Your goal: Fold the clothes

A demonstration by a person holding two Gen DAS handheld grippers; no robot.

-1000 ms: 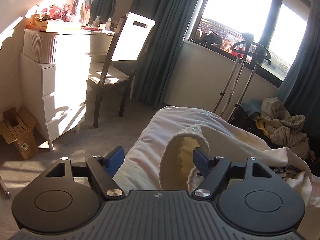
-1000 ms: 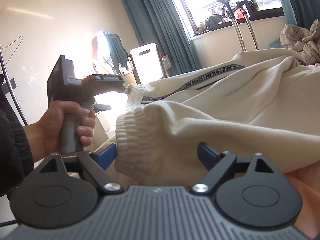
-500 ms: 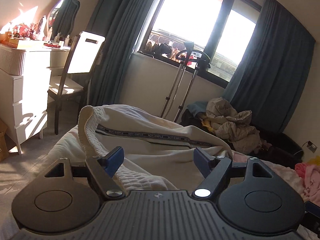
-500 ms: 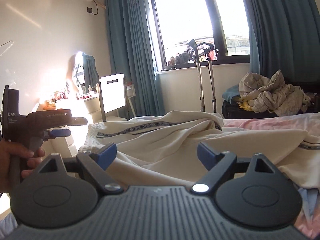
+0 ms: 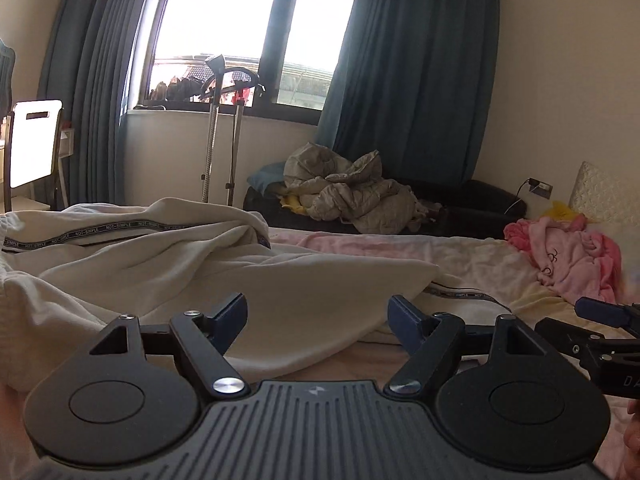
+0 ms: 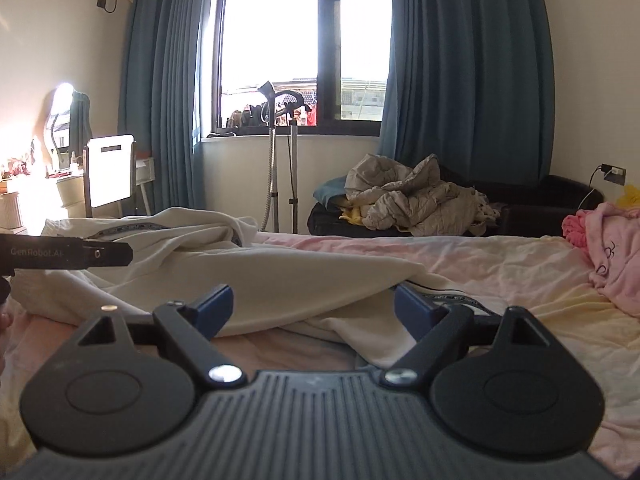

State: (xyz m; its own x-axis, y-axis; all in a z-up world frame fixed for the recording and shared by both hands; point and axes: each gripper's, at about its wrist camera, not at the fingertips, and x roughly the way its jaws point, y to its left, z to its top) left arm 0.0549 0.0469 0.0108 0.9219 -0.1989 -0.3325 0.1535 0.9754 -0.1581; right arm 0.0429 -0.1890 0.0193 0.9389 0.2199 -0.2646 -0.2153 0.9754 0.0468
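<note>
- The cream garment is spread rumpled across the left part of the bed.
- The left gripper is held released above the garment's near fold.
- The right gripper is held released, nothing grasped, over the garment's near edge.
- A pink garment is seen at the bed's right.

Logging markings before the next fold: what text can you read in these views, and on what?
"NOT-SIMPLE", repeated: dark tape on the cream garment.
"GenRobot.AI": left gripper's body, right wrist view.
"DA", cut off: right gripper's body, left wrist view.
Pink garment: dark marking, unreadable.
</note>
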